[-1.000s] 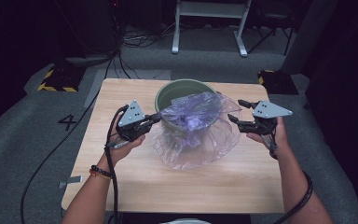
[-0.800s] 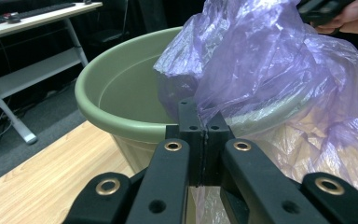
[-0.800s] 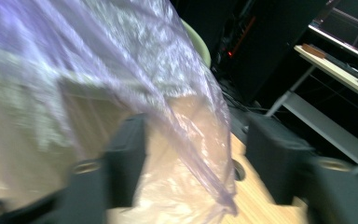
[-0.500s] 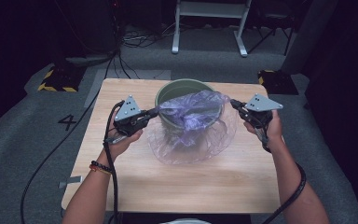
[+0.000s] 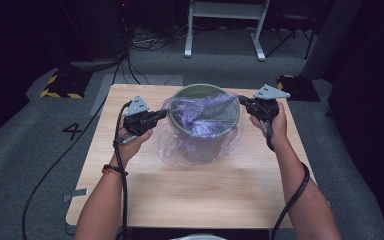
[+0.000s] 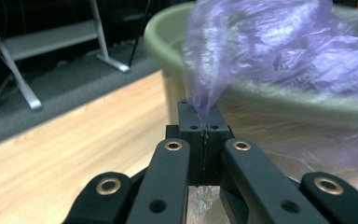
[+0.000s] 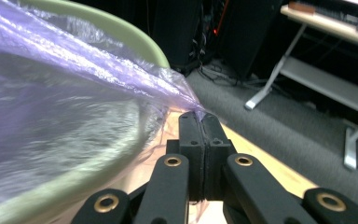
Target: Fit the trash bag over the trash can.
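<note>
Currently both claws are clamped on the purple plastic bag (image 5: 200,127), one on each side edge. Left claw (image 5: 164,114) sits at the left side of the green bucket (image 5: 200,91), jaws pressed together with a thin pinch of bag film running up out of them; clear in the left gripper view, left claw (image 6: 203,122), bag (image 6: 279,51), bucket rim (image 6: 168,28) just behind. Right claw (image 5: 244,101) is at the bucket's right rim, jaws likewise together on a gathered corner of the film; right gripper view shows the right claw (image 7: 199,122), the bag (image 7: 74,65) stretching away to the left over the bucket rim (image 7: 130,35).

Bucket stands upright on the wooden desk (image 5: 190,195), toward the far middle. Bag is spread across the bucket mouth between the two claws and drapes down over the near side of the bucket onto the desk. Film is translucent, wrinkled, pulled fairly taut along the top.

Left hand (image 5: 132,140) and right hand (image 5: 275,125) hold the grippers level, roughly opposite each other across the bucket. Cables (image 5: 120,165) trail back along both forearms. Grey carpet floor (image 5: 40,150) surrounds the desk, with a "4" marked at left.
</note>
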A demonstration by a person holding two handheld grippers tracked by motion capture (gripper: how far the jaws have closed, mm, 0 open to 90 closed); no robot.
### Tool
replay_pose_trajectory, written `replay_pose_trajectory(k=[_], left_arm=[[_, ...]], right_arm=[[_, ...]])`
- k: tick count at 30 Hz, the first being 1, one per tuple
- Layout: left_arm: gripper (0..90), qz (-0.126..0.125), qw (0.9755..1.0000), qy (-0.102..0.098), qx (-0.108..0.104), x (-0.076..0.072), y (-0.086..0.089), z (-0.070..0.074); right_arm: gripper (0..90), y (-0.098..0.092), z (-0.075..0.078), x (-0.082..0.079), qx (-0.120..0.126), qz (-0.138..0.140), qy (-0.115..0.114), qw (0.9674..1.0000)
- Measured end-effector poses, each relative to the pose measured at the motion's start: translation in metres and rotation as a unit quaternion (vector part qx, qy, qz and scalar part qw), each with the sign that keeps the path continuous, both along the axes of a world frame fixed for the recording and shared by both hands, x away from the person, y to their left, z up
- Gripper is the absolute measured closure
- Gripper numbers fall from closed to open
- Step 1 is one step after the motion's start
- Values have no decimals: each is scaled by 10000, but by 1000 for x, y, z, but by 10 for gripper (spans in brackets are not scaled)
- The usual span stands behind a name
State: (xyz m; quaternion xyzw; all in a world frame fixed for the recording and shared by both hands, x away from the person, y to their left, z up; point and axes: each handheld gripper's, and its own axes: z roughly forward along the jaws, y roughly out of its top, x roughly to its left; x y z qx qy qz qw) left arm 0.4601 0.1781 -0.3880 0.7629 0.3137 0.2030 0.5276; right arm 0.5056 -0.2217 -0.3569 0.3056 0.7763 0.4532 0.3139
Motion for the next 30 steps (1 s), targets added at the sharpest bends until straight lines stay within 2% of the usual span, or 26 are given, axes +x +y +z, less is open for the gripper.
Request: replay_pose_trajectory(k=[2,3,4,6,9,11,14,16,17,20,23,25,27,29,30], left_arm=[[897,23,10000,59,2,3,0,-3],[898,30,9998,183,-71,8,0,-10],[897,30,9998,183,-71,8,0,-10],[897,20,9992,355,-200,15,0,-18],[897,39,9985,452,-291,19,0,-24],[897,30,9979,530,-371,23,-3,-30],[897,59,9978,532,-392,25,-6,-31],[897,155,9982,464,-332,26,-8,-30],[895,209,9982,425,-373,26,-7,-29],[853,354,9966,309,-674,25,0,-26],[892,499,9960,192,-712,24,5,-25],[897,507,9950,188,-837,26,9,-25],[898,517,9952,193,-806,28,9,-25],[899,544,9964,198,-627,33,4,-26],[899,544,9964,198,-627,33,4,-26]], right_arm=[[895,0,-3,3,14,-28,70,10000],[895,1,-8,8,54,-61,187,9998],[895,1,-8,8,54,-61,187,9998],[895,1,-16,14,91,-111,374,9992],[893,1,-22,17,102,-161,500,9986],[891,0,-30,21,209,-162,619,9977],[891,1,-33,22,263,-190,665,9973],[891,3,-34,23,251,-196,645,9974],[891,4,-35,24,230,-209,647,9974],[894,6,-36,26,229,-229,620,9976],[900,8,-38,27,242,-184,618,9976],[900,9,-39,28,234,-129,617,9977],[900,10,-41,30,293,-110,615,9976],[900,11,-42,31,292,-106,616,9976],[900,11,-42,31,292,-106,616,9976]])
